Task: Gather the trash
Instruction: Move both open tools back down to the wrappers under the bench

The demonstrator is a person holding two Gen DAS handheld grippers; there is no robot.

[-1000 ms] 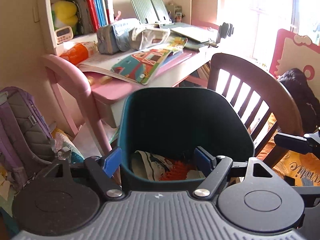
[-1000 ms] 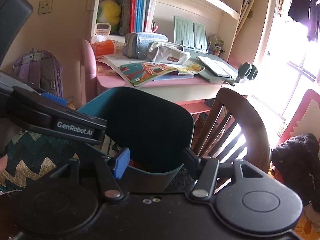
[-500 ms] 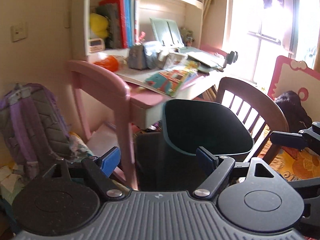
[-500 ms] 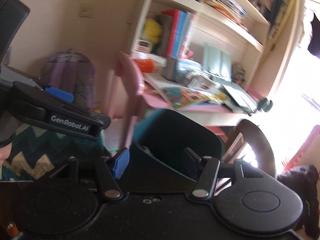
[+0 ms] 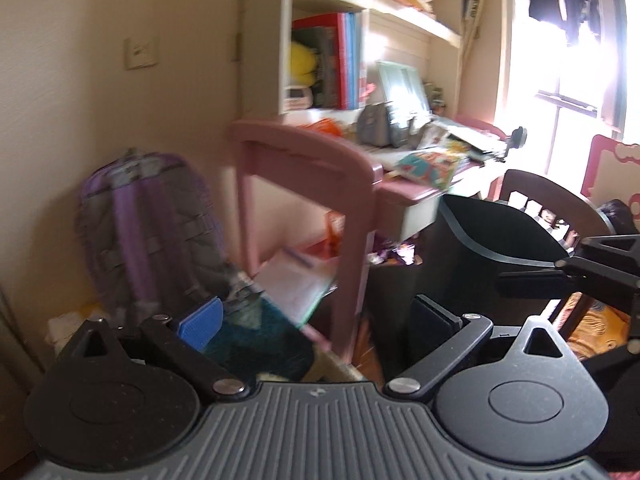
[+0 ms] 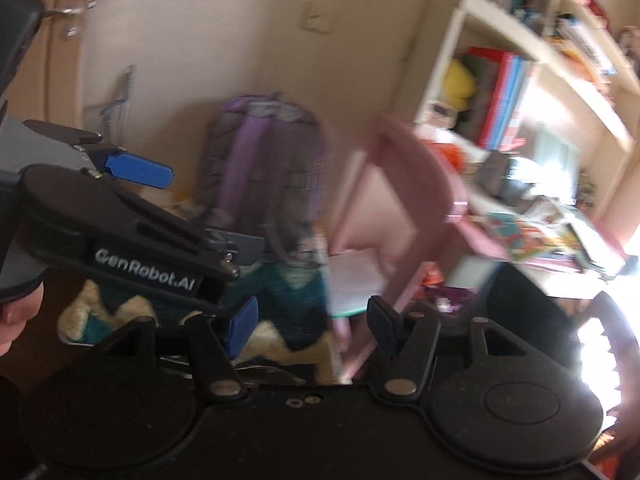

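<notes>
Behind the pink desk leg (image 5: 352, 264), blurred clutter, dark bin (image 5: 476, 248) half cut off.

The left gripper (image 5: 316, 320) is opening its jaws with nothing between them. At one o'clock from it stands the dark trash bin (image 5: 480, 240), beside the pink bench (image 5: 320, 160). At ten o'clock a purple backpack (image 5: 148, 224) leans on the wall. The picture is blurred.

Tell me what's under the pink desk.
Under the pink desk lie a white sheet of paper, something orange and small purple scraps, all blurred. The pink chair and dark trash bin cover the rest.
</notes>
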